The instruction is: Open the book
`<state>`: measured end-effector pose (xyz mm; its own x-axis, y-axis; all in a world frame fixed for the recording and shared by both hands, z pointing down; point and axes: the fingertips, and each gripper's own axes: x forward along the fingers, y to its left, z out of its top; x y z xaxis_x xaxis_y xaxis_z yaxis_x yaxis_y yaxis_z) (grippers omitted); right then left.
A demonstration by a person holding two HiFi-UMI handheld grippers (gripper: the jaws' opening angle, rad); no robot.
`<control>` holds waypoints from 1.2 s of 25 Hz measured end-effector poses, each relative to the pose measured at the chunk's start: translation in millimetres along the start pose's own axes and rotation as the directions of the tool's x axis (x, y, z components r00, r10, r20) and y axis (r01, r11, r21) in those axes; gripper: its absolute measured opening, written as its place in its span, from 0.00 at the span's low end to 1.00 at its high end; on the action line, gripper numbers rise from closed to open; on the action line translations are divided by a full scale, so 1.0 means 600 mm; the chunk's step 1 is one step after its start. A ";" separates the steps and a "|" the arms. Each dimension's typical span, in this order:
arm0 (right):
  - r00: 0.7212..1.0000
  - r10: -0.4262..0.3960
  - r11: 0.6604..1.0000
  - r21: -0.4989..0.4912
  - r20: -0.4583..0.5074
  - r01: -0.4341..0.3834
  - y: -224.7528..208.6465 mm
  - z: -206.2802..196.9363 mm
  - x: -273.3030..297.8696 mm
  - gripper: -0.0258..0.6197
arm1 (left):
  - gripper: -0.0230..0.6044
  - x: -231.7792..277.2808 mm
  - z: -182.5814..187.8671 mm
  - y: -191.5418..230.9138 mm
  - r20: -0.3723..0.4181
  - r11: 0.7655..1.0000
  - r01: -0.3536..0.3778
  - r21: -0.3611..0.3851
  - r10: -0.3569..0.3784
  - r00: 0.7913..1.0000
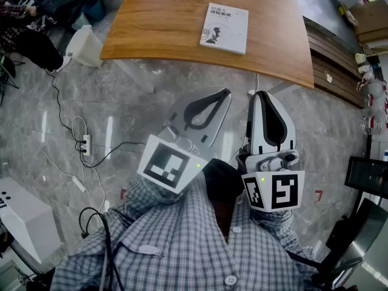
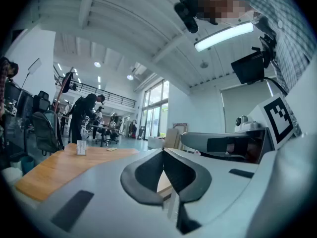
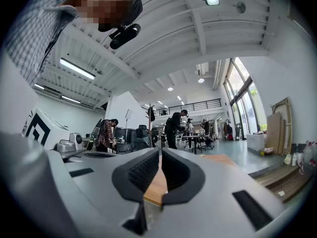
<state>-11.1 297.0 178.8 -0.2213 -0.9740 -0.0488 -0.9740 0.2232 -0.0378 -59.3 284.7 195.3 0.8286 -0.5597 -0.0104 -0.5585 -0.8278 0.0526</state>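
White and closed, the book is lying cover-up on the wooden table, in the upper centre of the head view, close to the table's curved lower edge. Its long axis is running roughly top to bottom of the frame, leaning slightly right at the top. The title is reading upright, so its head is pointing toward the top of the frame and the spine is probably sitting on the left. Lower in the frame, well apart from it and short of the table, the left gripper and right gripper are hanging side by side, each with its jaws together on nothing. The reach is not yet begun. To open the book cleanly, one gripper should be steadying the spine side while the other is slipping a tip under the cover's right edge and swinging it leftward.
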 end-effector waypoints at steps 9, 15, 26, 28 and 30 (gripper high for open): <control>1.000 0.023 1.000 -0.004 -0.021 -0.023 0.016 -0.005 0.016 0.09 | 0.04 -0.006 -0.002 0.013 -0.013 1.000 -0.011 -0.017 0.011 1.000; 0.999 0.024 0.999 0.031 -0.022 -0.024 0.021 -0.010 0.021 0.09 | 0.04 -0.012 -0.006 0.026 -0.016 1.000 -0.019 -0.017 0.018 1.000; 0.998 -0.041 0.999 0.026 -0.050 0.042 0.042 -0.022 0.027 0.09 | 0.04 -0.052 -0.010 0.076 -0.024 0.999 -0.036 -0.031 0.035 0.999; 0.997 -0.052 0.998 0.022 -0.058 0.054 0.051 -0.025 0.027 0.09 | 0.04 -0.060 -0.009 0.086 -0.022 0.999 -0.033 -0.027 0.033 0.999; 0.996 -0.063 0.998 0.024 -0.063 0.065 0.062 -0.028 0.026 0.09 | 0.04 -0.071 -0.008 0.093 -0.017 0.999 -0.030 -0.023 0.030 0.999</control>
<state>-51.4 289.5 193.3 -0.1621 -0.9866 0.0169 -0.9849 0.1607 -0.0646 -125.6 262.6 203.5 0.8123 -0.5833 0.0077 -0.5821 -0.8096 0.0755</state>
